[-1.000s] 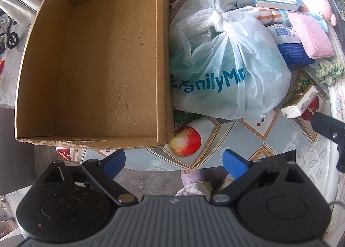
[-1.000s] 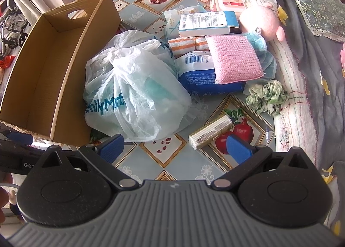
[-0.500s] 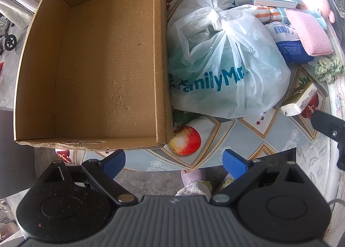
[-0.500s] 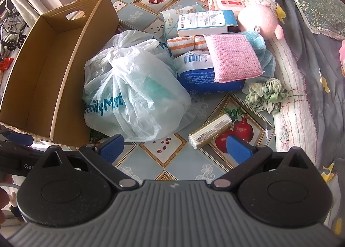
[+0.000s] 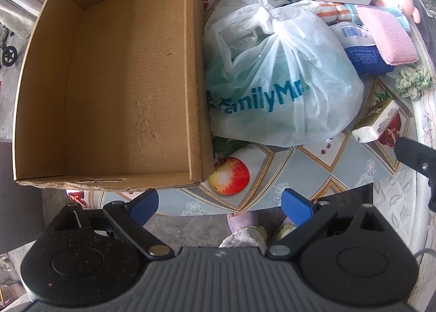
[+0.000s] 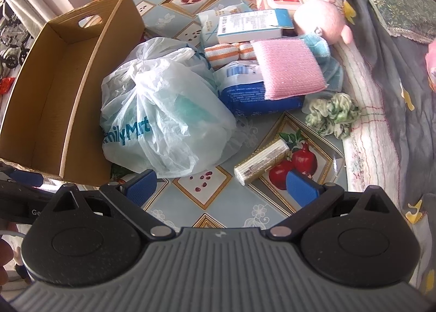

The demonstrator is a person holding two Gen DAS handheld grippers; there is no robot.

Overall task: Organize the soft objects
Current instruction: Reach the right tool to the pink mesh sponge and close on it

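Both grippers, left gripper (image 5: 219, 203) and right gripper (image 6: 222, 184), hover wide and empty over the surface's (image 6: 188, 200) near edge, beside the tied plastic bag (image 6: 166, 118).

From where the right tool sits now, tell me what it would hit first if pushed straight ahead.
Probably the tied plastic bag, whose near edge lies just beyond the open right tool. The gold tube sits slightly to the right of that line. Height above the table is unclear, so it might pass over.
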